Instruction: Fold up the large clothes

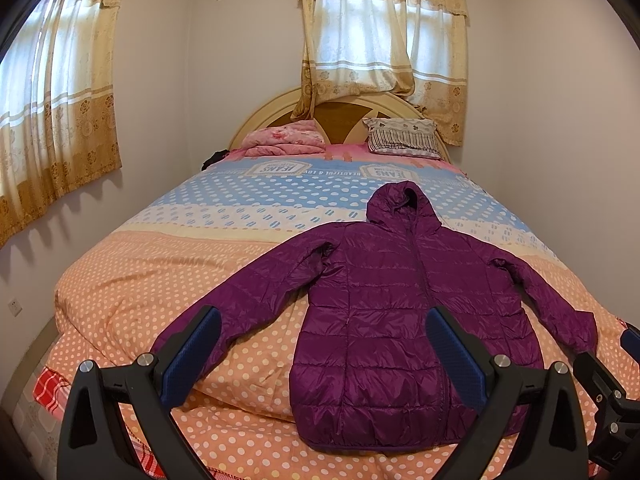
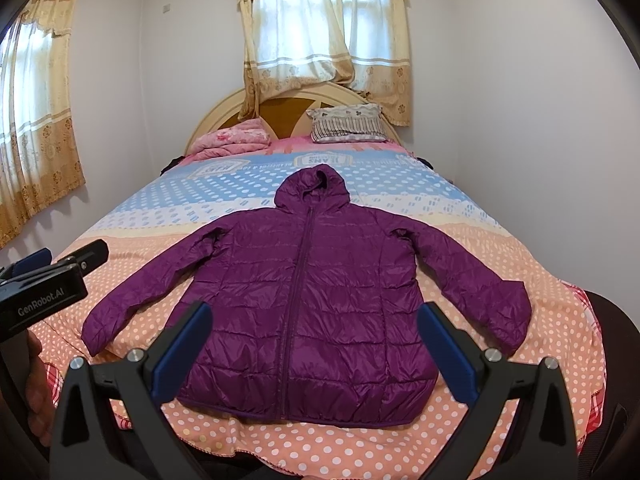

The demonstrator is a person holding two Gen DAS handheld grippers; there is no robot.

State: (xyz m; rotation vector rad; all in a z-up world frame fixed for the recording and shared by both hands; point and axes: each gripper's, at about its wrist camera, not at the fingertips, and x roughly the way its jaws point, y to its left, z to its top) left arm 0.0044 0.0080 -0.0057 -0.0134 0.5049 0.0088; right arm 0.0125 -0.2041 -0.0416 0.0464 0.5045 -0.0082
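A purple hooded puffer jacket point(image 1: 384, 320) lies flat and zipped on the bed, hood toward the headboard, both sleeves spread outward; it also shows in the right wrist view point(image 2: 316, 304). My left gripper point(image 1: 324, 344) is open and empty, held above the bed's foot near the jacket's left sleeve and hem. My right gripper point(image 2: 314, 344) is open and empty, held above the jacket's hem. The left gripper also shows at the left edge of the right wrist view point(image 2: 52, 276).
The bed point(image 1: 160, 288) has a dotted orange, white and blue cover. A folded pink blanket point(image 1: 284, 140) and a patterned pillow point(image 1: 404, 136) lie by the headboard point(image 1: 280, 108). Curtained windows are behind and to the left. Walls stand close on both sides.
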